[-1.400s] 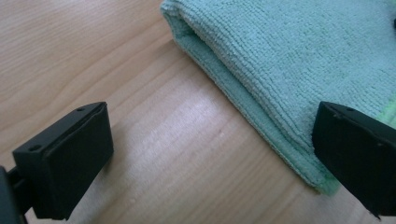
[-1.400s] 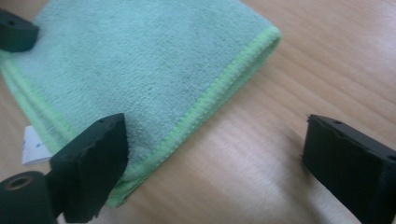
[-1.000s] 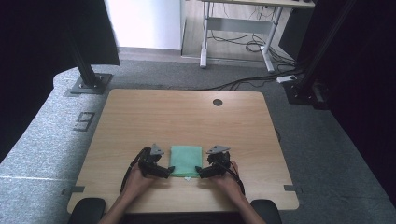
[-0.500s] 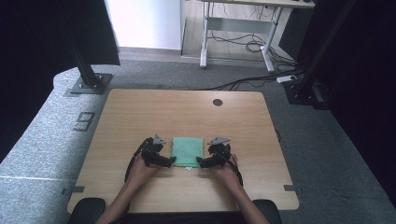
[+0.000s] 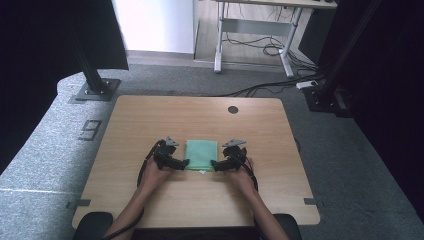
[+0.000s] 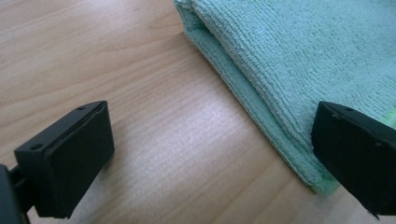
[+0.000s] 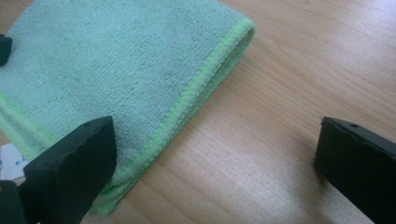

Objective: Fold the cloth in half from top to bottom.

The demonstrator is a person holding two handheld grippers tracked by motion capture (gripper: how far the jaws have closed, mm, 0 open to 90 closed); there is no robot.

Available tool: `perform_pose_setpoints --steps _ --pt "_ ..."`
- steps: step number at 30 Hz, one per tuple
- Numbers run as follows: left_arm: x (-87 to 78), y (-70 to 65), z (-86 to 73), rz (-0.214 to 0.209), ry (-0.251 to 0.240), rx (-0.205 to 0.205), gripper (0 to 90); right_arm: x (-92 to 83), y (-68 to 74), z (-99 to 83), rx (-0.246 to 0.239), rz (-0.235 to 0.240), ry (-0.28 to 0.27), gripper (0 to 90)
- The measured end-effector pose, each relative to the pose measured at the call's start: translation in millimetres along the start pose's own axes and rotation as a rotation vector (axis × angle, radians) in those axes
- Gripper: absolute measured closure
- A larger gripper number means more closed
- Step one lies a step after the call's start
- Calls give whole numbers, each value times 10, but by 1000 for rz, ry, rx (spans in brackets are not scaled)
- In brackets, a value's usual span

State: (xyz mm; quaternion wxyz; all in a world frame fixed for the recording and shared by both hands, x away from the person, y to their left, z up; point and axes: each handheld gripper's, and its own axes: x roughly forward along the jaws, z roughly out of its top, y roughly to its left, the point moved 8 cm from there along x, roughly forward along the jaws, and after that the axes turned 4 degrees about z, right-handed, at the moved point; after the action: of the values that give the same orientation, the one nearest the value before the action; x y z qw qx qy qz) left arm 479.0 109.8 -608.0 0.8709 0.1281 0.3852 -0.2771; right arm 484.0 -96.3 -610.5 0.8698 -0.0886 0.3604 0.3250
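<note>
A folded green microfibre cloth (image 5: 202,154) lies flat on the wooden table (image 5: 200,120), near the person's side. My left gripper (image 5: 181,163) is open at the cloth's near left corner; in the left gripper view the cloth (image 6: 299,60) has its folded edge running between the jaws, one jaw over the cloth, the other over bare wood. My right gripper (image 5: 216,165) is open at the near right corner; in the right gripper view the cloth (image 7: 116,65) with its bright hem passes under one jaw. A small white label (image 7: 11,161) sticks out at the cloth's near edge.
The table has a round cable hole (image 5: 233,109) near its far edge. Grey floor surrounds the table, with black stand bases (image 5: 94,90) at far left and far right, and a white desk frame (image 5: 250,30) with cables beyond.
Both hands have moved forward and inward, bringing the grippers from beside the cloth to its near corners. The cloth has not moved.
</note>
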Motion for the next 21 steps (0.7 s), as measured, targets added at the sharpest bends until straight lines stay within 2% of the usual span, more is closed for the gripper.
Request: perform_pose_setpoints --steps 13,21 --pt "34 33 40 6 -2 -8 6 40 -54 46 5 0 0 0" --pt "37 38 47 -12 -3 -5 0 30 -52 47 18 18 -8 0"
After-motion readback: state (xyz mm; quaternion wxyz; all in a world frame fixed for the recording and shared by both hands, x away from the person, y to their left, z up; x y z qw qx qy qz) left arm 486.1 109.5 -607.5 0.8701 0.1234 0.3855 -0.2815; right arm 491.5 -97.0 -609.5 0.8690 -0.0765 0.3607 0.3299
